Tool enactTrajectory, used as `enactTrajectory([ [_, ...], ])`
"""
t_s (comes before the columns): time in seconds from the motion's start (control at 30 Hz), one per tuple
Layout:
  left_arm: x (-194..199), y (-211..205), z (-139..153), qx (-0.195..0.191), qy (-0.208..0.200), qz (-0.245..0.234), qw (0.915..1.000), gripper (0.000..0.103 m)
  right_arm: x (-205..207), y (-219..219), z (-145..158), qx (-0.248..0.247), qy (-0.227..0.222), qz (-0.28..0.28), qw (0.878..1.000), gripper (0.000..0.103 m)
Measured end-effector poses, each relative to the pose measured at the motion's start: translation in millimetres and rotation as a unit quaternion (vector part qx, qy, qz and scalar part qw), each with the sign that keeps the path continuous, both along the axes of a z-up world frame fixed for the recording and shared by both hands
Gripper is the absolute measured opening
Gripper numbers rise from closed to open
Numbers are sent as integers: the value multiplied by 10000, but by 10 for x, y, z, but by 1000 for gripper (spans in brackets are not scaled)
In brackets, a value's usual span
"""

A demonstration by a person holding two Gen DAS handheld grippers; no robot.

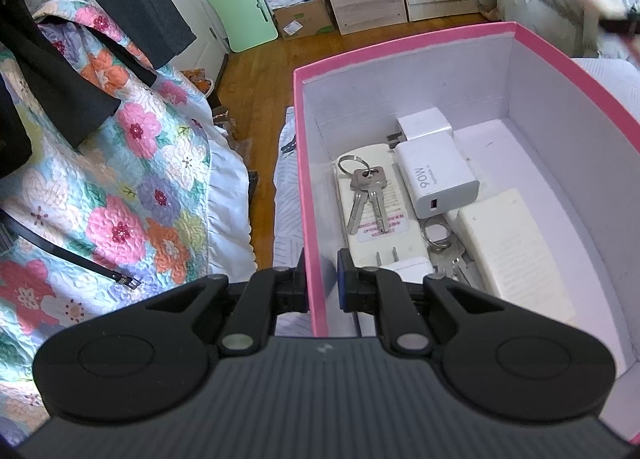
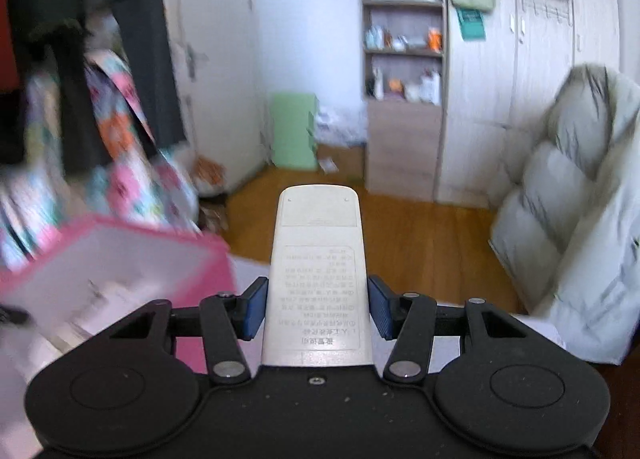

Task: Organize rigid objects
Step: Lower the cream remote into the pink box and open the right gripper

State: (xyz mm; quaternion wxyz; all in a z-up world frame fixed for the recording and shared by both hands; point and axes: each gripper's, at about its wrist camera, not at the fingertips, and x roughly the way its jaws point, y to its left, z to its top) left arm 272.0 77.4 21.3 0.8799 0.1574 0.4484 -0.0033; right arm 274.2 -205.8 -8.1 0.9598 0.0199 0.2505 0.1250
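1. Pink box (image 1: pixel 310 195) wall is sitting clamped between the left gripper's (image 1: pixel 323 283) jaws.
2. White remote (image 2: pixel 318 275) is sitting clenched in the right gripper's (image 2: pixel 318 309) jaws, box at nine o'clock.
3. Keys (image 1: pixel 366 195) and charger (image 1: pixel 436 177) are lying inside.

The left gripper (image 1: pixel 323 279) is pinched on the near wall of the pink box (image 1: pixel 308 187), one finger outside it and the blue-padded finger (image 1: pixel 343 279) inside, the jaws nearly together. The right gripper (image 2: pixel 318 309) is held up in the air, pointing level across the room, its two blue pads (image 2: pixel 254 307) pressed against the long sides of a white remote control (image 2: pixel 318 259) that juts forward between them, label side up.
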Motion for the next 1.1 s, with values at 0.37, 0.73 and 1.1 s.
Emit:
enactTrajectory([
  [0.37, -6, 22, -2, -109, 6, 56, 9999, 10, -440, 692, 659, 16, 273, 1662, 9857, 58],
  [0.73, -18, 48, 6, -252, -5, 24, 9997, 10, -347, 1387, 226, -1037, 980, 1517, 9781, 58],
  [1.1, -17, 26, 12, -194, 1, -31, 9998, 10, -123, 1575, -76, -1965, 1483, 1375, 9594, 56],
])
